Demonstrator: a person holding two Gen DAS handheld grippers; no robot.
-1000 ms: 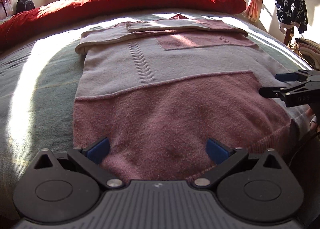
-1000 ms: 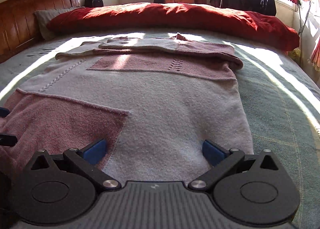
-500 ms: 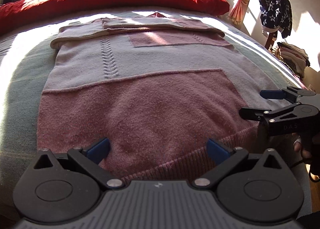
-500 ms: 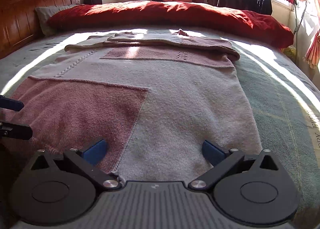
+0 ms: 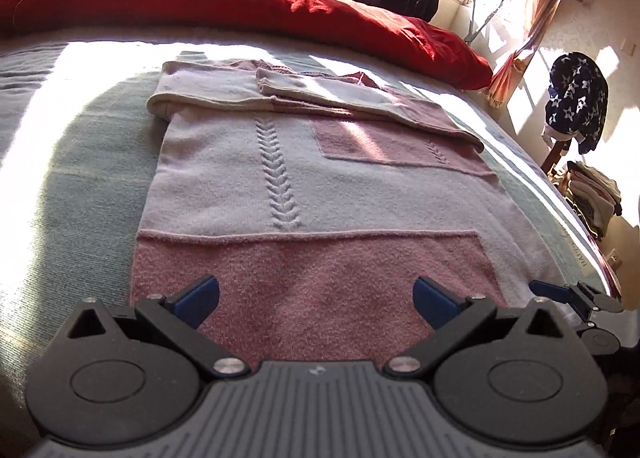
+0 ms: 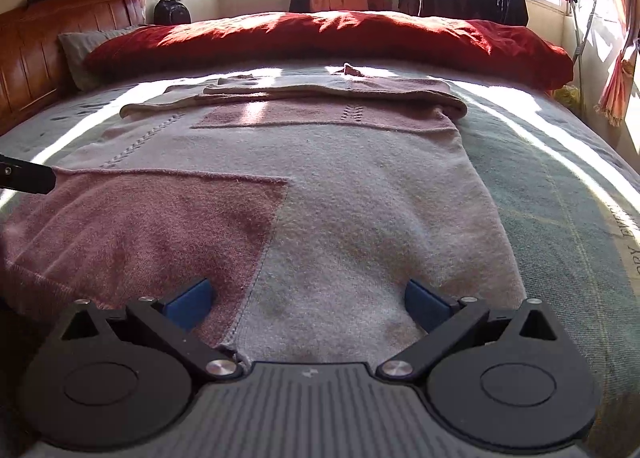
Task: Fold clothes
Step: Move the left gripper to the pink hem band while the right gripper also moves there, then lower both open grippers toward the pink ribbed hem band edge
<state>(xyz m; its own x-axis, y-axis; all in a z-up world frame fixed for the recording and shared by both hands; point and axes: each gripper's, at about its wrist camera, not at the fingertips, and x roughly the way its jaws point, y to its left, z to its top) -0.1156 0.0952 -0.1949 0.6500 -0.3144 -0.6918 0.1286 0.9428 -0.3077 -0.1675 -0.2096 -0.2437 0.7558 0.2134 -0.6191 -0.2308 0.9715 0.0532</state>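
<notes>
Sweater [image 5: 320, 193], long axis running straight away from both wide-open grippers, left [image 5: 316, 300] and right [image 6: 307, 300], hem nearest their fingertips.

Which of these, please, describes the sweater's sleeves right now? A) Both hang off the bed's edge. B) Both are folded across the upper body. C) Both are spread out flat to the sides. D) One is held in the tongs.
B: both sleeves lie folded across the sweater near its collar end, and both open tongs hold nothing.
</notes>
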